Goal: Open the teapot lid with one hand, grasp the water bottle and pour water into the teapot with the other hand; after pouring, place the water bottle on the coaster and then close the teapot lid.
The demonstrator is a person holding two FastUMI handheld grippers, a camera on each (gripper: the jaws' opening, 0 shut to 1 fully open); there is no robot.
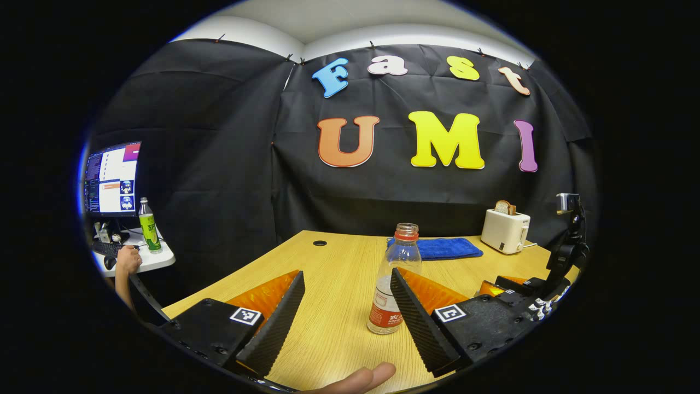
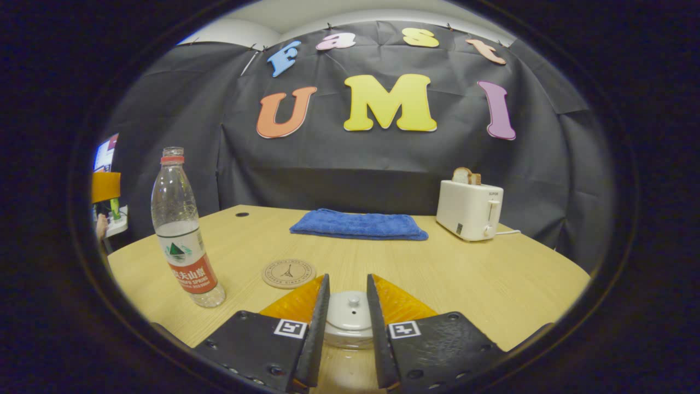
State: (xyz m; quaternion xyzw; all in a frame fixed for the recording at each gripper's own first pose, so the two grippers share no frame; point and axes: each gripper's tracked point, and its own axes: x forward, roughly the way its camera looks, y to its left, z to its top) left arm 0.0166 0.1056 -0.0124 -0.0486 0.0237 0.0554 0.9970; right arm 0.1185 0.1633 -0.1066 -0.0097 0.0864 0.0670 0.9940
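In the right gripper view, the right hand-held gripper [image 2: 348, 295] sat lowest, its fingers set narrowly apart on either side of the white ceramic teapot lid [image 2: 349, 313] with its small round knob; whether they pressed on it could not be told. The lid lay on the teapot, whose inside was hidden. Just beyond the lid, slightly to its left, lay the round tan coaster [image 2: 288, 273] with a dark printed emblem, bare on the pale wooden surface [image 2: 492, 273]. Left of the coaster stood the clear plastic water bottle [image 2: 183, 232] with a red-and-white label, upright, uncapped, with water up to roughly its middle. Farther back lay a folded blue towel [image 2: 358, 224], and right of it a white toaster [image 2: 470, 209] with bread in its slot.

In the left gripper view, the left hand-held gripper [image 1: 344, 293] was spread wide, holding nothing. The water bottle [image 1: 395, 279] stood just beside its right finger, partly behind it. Behind the bottle lay the towel [image 1: 440, 247], then the toaster [image 1: 505, 228].
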